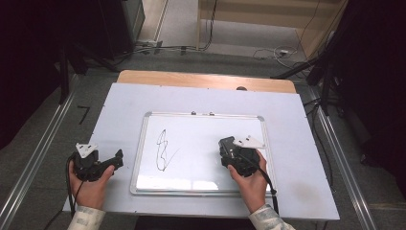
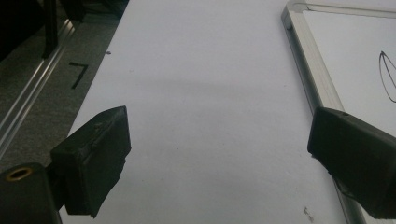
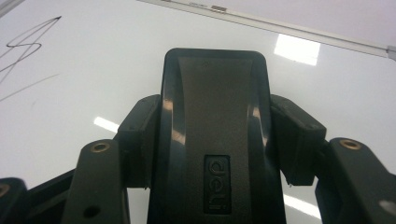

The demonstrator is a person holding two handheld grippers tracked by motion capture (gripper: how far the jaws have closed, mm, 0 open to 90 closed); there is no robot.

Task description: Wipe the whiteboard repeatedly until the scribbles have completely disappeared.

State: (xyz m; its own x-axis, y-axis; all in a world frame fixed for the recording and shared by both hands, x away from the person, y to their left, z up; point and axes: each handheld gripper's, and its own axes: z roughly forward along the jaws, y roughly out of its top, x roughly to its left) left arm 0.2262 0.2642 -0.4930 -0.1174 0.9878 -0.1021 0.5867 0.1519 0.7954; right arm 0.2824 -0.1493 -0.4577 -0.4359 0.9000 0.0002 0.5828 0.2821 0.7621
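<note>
My right gripper (image 1: 229, 152) is clamped on a black whiteboard eraser (image 3: 214, 140), one jaw pressing each long side of it, and I hold it over the right half of the whiteboard (image 1: 261, 143), which lies on the white sheet (image 1: 297, 124) covering the desk, nearer the desk's front edge than its far edge. What the coming move turns on is the black scribble (image 1: 163, 151): in the high view it sits in the left half of the board, well apart from the eraser, directly to the left of my right gripper across bare board. In the right gripper view the same marks (image 3: 23, 42) show at the upper left, ahead of the eraser's nose and off to that side. The scribble runs long from the board's far edge towards its front edge, while the eraser's long axis points along my jaws, so I judge a sideways sweep would take it broadside. My left gripper (image 1: 109, 162) rests on the white sheet off the board's left edge, jaws wide apart with nothing between them; it is the nearer of the two to the scribble, but it carries no eraser. The eraser's underside is hidden from me, so I cannot tell whether its felt touches the board or hovers just above it. In the left gripper view the scribble is cut off at the right edge.
</note>
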